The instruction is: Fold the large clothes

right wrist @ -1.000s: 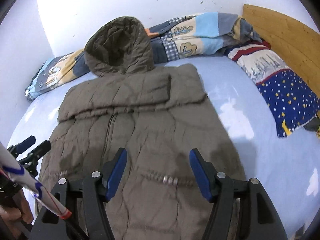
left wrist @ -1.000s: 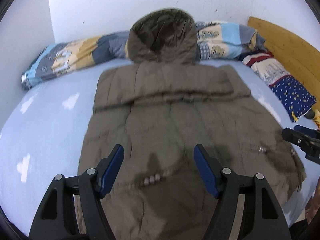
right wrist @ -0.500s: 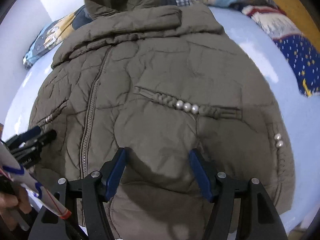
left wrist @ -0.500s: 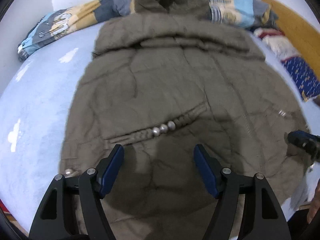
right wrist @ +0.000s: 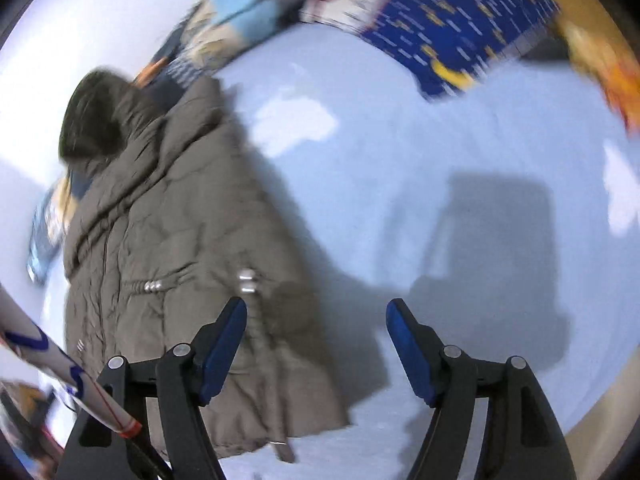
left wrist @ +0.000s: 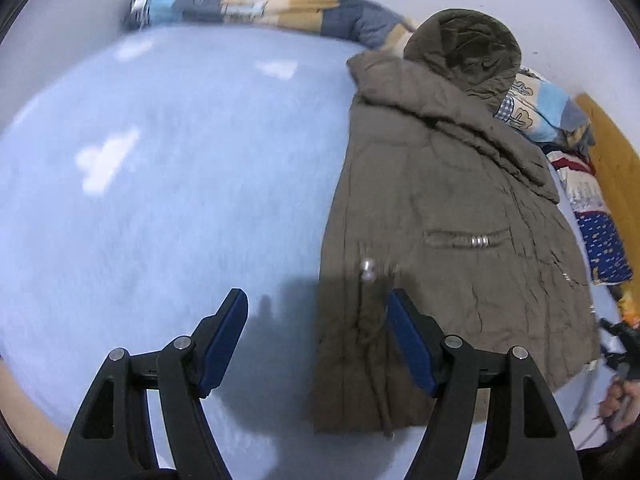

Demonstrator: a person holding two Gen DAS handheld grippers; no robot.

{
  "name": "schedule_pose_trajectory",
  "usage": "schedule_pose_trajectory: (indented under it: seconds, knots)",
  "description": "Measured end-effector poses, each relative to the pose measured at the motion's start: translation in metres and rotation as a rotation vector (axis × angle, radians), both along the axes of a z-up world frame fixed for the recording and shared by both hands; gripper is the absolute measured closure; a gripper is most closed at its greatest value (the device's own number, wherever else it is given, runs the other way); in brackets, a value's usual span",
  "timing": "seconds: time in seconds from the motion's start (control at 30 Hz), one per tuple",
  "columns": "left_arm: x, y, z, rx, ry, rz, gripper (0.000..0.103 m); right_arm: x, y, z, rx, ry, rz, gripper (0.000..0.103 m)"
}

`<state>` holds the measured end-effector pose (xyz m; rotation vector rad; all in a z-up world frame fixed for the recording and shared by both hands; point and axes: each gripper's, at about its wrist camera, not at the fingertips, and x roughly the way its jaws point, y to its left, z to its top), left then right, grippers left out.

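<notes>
The olive coat lies flat on the bed between the wide, empty left gripper and right gripper.

left claw swung left off coat | right claw swung right, coat edge

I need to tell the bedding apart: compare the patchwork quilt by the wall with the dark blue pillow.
The patchwork quilt is a long bunched roll in light blue, tan and grey blocks; the dark blue pillow is a shorter, flatter piece with small yellow marks. The quilt runs behind the coat's hood; the pillow lies off the coat's side, near the wooden headboard. Both rest on the pale blue sheet.
</notes>
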<state>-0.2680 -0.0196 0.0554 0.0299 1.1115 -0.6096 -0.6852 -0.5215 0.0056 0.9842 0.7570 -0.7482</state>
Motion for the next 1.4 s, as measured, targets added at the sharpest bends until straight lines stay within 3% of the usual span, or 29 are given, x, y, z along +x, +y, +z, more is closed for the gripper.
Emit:
schedule_pose_trajectory:
  seconds: [0.13, 0.27, 0.3, 0.33, 0.37, 0.4, 0.43, 0.47, 0.57, 0.77, 1.0, 1.2, 1.3, 1.37, 1.4]
  knots:
    - [-0.008, 0.004, -0.015, -0.035, 0.088, -0.005, 0.031, -0.001, -0.001, -0.017, 0.104, -0.062, -0.003, 0.026]
    - [-0.01, 0.004, -0.033, -0.087, 0.195, -0.008, 0.032, 0.012, 0.008, -0.028, 0.146, -0.08, 0.026, 0.027]
    - [-0.011, 0.005, -0.034, -0.091, 0.197, 0.003, 0.031, 0.015, 0.011, -0.028, 0.147, -0.088, 0.039, 0.032]
    - [-0.012, 0.006, -0.036, -0.093, 0.194, 0.01, 0.032, 0.019, 0.014, -0.027, 0.152, -0.112, 0.058, 0.053]
    - [-0.013, 0.003, -0.037, -0.097, 0.187, 0.011, 0.032, 0.023, 0.018, -0.026, 0.153, -0.125, 0.071, 0.065]
    - [-0.015, -0.001, -0.038, -0.1, 0.174, 0.003, 0.034, 0.025, 0.02, -0.024, 0.135, -0.116, 0.079, 0.069]
    - [-0.019, -0.004, -0.038, -0.104, 0.162, -0.012, 0.051, 0.027, 0.023, -0.022, 0.117, -0.095, 0.091, 0.078]
    - [-0.023, -0.01, -0.039, -0.102, 0.155, -0.038, 0.059, 0.029, 0.026, -0.02, 0.102, -0.081, 0.1, 0.081]
    - [-0.026, -0.024, -0.037, -0.064, 0.114, -0.055, 0.069, 0.028, 0.031, -0.015, 0.092, -0.083, 0.093, 0.087]
    - [-0.03, -0.026, -0.027, -0.071, 0.103, -0.09, 0.08, 0.024, 0.055, -0.004, 0.075, -0.106, 0.099, 0.089]
    - [-0.046, -0.022, -0.016, -0.033, 0.096, -0.108, 0.082, 0.016, 0.1, -0.005, 0.118, -0.13, 0.141, 0.09]
    - [-0.049, -0.022, -0.003, 0.026, 0.013, -0.067, 0.082, -0.01, 0.109, 0.003, 0.088, -0.094, 0.108, 0.09]
    - [-0.043, -0.019, 0.018, 0.018, -0.076, -0.024, 0.08, -0.012, 0.098, 0.009, 0.079, -0.051, 0.073, 0.075]
    - [-0.047, -0.02, 0.033, 0.013, -0.125, -0.027, 0.075, -0.014, 0.096, 0.02, 0.03, -0.024, 0.056, 0.055]
    - [-0.049, -0.023, 0.039, 0.013, -0.151, -0.033, 0.073, -0.017, 0.097, 0.028, -0.019, 0.004, 0.034, 0.05]
